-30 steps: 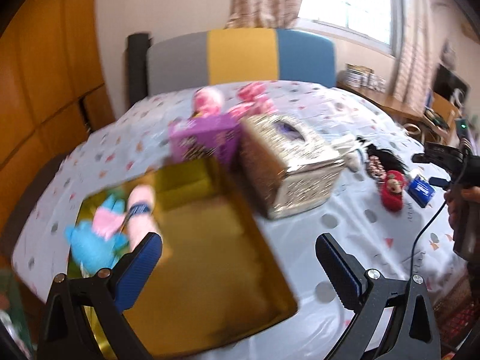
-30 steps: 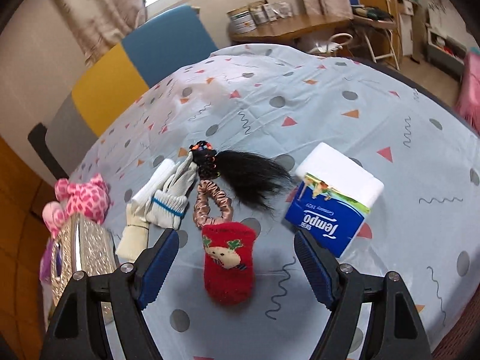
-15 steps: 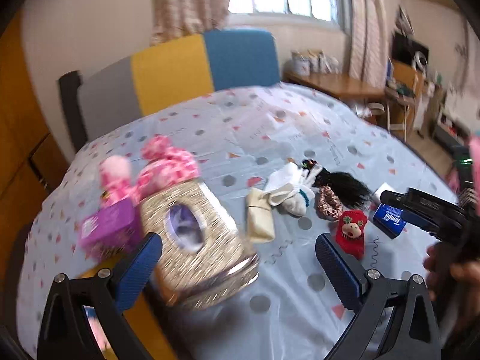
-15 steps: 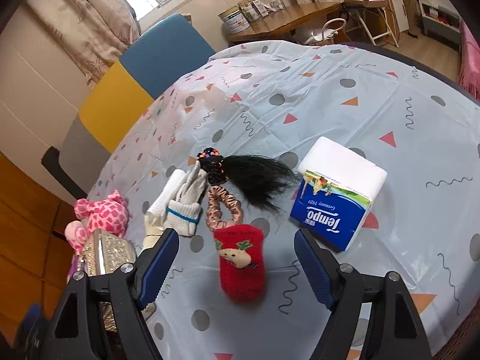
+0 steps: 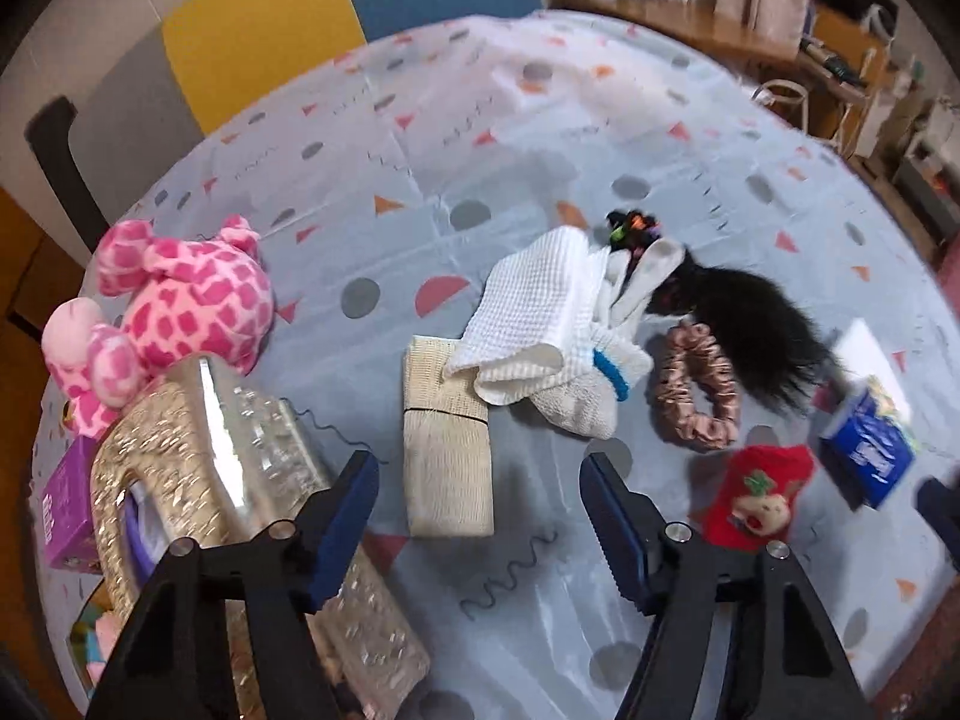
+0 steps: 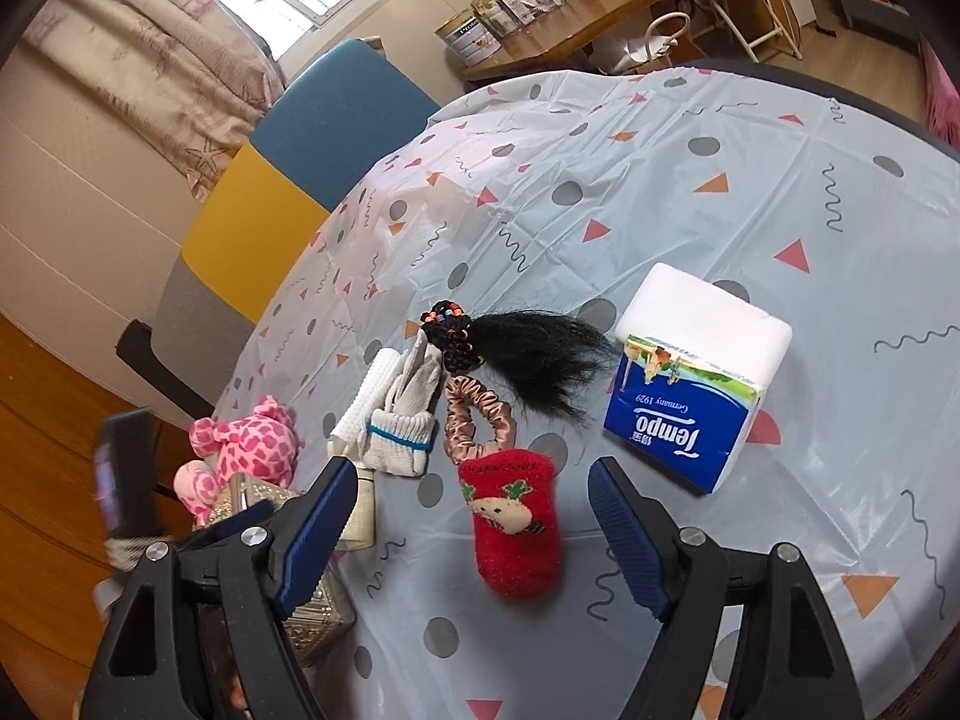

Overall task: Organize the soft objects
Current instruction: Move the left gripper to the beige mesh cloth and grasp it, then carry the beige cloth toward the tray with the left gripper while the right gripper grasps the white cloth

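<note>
Left gripper (image 5: pixel 480 507) got swung from the tray over the beige cloth (image 5: pixel 447 444) at 12 o'clock, jaws narrowing but empty; pickup looks next.

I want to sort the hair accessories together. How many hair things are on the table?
2: a black hairpiece with a beaded band, lying between the gloves and the tissue pack, and a brown satin scrunchie just in front of it, touching the red sock. Others may be hidden.

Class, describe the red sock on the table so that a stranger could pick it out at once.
On the patterned tablecloth, find the blue Tempo tissue pack. Just left of it, below the pink satin scrunchie, lies the red sock: the only red thing, fuzzy, with a reindeer face.
</note>
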`<state>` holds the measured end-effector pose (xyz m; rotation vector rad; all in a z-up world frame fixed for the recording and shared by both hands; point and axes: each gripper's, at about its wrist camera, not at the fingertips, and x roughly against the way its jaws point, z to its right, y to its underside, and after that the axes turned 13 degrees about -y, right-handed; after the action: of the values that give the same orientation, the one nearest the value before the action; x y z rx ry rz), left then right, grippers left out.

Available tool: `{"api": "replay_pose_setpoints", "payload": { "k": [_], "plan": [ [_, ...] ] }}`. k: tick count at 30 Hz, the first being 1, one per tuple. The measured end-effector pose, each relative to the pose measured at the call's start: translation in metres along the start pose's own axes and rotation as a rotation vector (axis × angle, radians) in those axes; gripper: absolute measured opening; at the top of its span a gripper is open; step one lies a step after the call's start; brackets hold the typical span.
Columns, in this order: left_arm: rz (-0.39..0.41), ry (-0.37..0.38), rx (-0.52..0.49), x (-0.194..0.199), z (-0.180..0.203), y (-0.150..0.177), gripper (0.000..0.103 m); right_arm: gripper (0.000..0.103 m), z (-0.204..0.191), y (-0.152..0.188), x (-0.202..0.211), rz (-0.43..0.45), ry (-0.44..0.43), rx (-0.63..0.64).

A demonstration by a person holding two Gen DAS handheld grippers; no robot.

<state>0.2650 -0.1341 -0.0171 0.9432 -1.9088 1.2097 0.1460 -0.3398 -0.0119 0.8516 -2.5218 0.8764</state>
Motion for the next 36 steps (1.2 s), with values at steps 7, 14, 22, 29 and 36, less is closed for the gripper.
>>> {"api": "replay_pose_setpoints", "payload": {
  "k": [7, 14, 22, 29, 36],
  "plan": [
    [-0.106, -0.093, -0.040, -0.042, 0.021, -0.010, 0.063, 0.081, 0.005, -0.001, 0.004, 0.005, -0.025, -0.035],
    [-0.177, -0.125, -0.033, -0.076, 0.027, -0.011, 0.037, 0.081, 0.011, -0.004, 0.005, 0.005, -0.040, -0.068],
    [-0.062, -0.059, -0.061, -0.059, 0.032, 0.003, 0.029, 0.081, 0.014, -0.005, 0.005, 0.010, -0.029, -0.077],
    [-0.013, 0.120, -0.109, -0.006, 0.022, 0.028, 0.029, 0.081, 0.018, -0.003, 0.001, -0.014, -0.017, -0.093],
    [0.053, 0.118, 0.054, 0.023, -0.050, 0.005, 0.029, 0.081, 0.011, 0.003, -0.007, -0.051, 0.010, -0.047]
  ]
}}
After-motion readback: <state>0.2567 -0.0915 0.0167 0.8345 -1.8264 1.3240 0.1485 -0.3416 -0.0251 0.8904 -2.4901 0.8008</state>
